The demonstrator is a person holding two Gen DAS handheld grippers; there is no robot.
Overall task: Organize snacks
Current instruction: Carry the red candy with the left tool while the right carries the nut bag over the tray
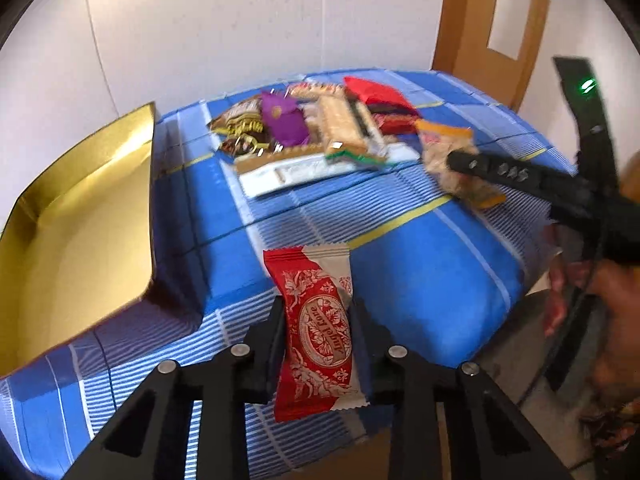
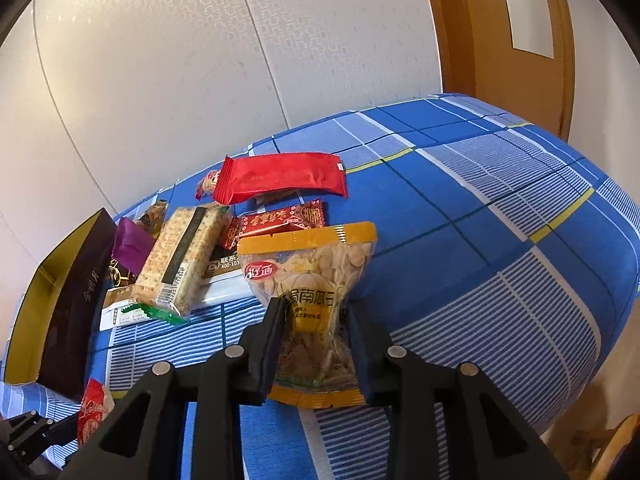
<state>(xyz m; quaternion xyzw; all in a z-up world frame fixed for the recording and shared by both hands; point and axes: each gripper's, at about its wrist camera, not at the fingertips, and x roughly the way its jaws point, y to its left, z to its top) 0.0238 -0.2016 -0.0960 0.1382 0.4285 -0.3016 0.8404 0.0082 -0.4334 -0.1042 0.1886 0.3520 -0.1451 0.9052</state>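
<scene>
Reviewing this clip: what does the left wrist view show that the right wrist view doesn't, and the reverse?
Left wrist only: the gold box's empty interior, and the right gripper seen from the side with the person's hand.

Right wrist only: the box's dark outer wall, and the label on the seed packet clamped in its jaws.

Both: the snack pile on the blue checked cloth, and the red and white packet held by the left gripper.

Cloth, foil and plastic before us

We see a woven cloth (image 2: 460, 216), glossy gold-lined box (image 1: 80, 200), shiny plastic wrappers (image 2: 280, 178).
</scene>
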